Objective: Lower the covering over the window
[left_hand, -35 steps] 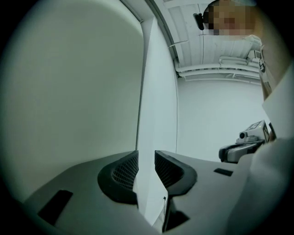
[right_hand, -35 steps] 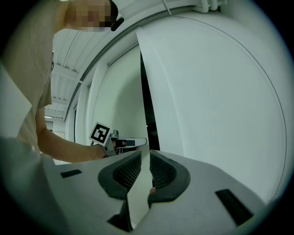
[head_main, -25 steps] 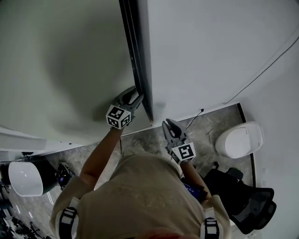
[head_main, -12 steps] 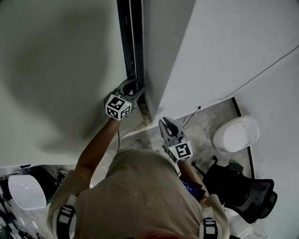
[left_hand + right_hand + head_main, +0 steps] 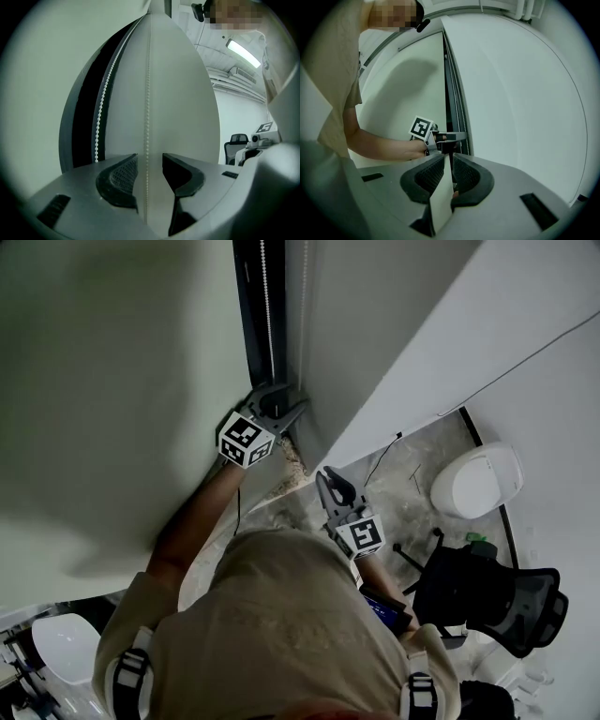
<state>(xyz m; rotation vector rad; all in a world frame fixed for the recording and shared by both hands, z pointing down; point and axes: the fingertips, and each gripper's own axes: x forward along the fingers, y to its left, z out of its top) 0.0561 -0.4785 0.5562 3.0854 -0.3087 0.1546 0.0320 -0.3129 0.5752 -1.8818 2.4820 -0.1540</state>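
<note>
The bead chain (image 5: 148, 93) that drives the covering hangs straight down against the pale panel (image 5: 183, 103) ahead. It runs right between the jaws of my left gripper (image 5: 150, 161), which have just been opening and stand wide, pads clear of it. A second strand (image 5: 100, 122) hangs further left by the dark frame (image 5: 84, 122). The chain looks light, limp and slick, so I'd pinch one strand high up and let the beads lock against the pads. My right gripper (image 5: 446, 161), nearer and to the right, is closed on a thin white slip (image 5: 439, 206), perhaps a card. The covering's roll and hem are cut off above, so I can't tell how low it sits.
</note>
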